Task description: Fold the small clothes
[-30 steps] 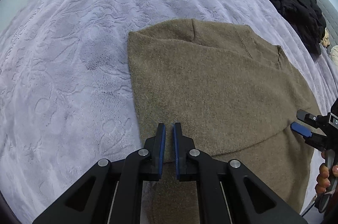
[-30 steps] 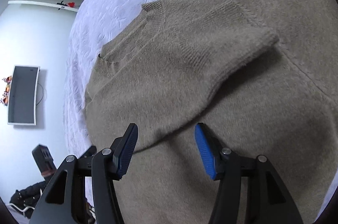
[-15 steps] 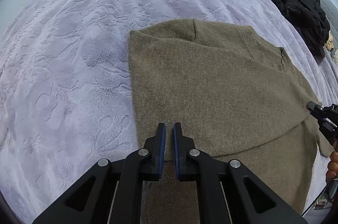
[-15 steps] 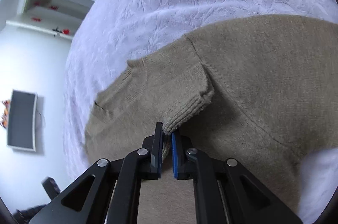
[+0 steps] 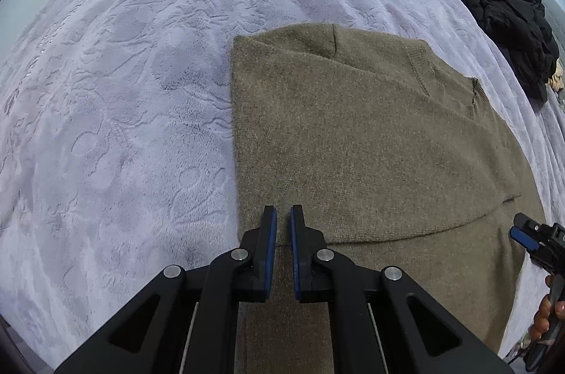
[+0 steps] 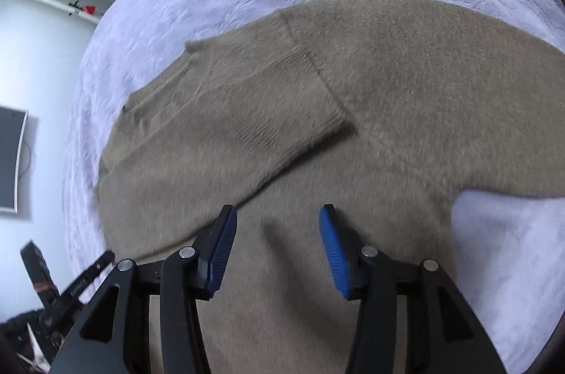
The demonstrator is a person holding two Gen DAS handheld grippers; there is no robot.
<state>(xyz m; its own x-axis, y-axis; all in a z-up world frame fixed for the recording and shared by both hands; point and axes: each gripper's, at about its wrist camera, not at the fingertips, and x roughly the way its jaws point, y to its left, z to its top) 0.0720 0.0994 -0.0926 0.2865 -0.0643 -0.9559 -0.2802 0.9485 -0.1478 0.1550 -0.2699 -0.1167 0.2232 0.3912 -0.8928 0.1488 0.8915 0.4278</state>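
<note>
A: What's changed?
B: The right gripper [image 6: 277,247] has just been opening; its jaws now stand apart, empty, and the sleeve [image 6: 268,112] it pinched lies across the sweater [image 5: 353,144].
A: The left gripper [image 5: 280,232]?
B: Closed, empty, over the sweater's near-left edge on the blanket [image 5: 123,91].

Sweater [image 6: 388,98] hem — off-frame, blurred
</note>
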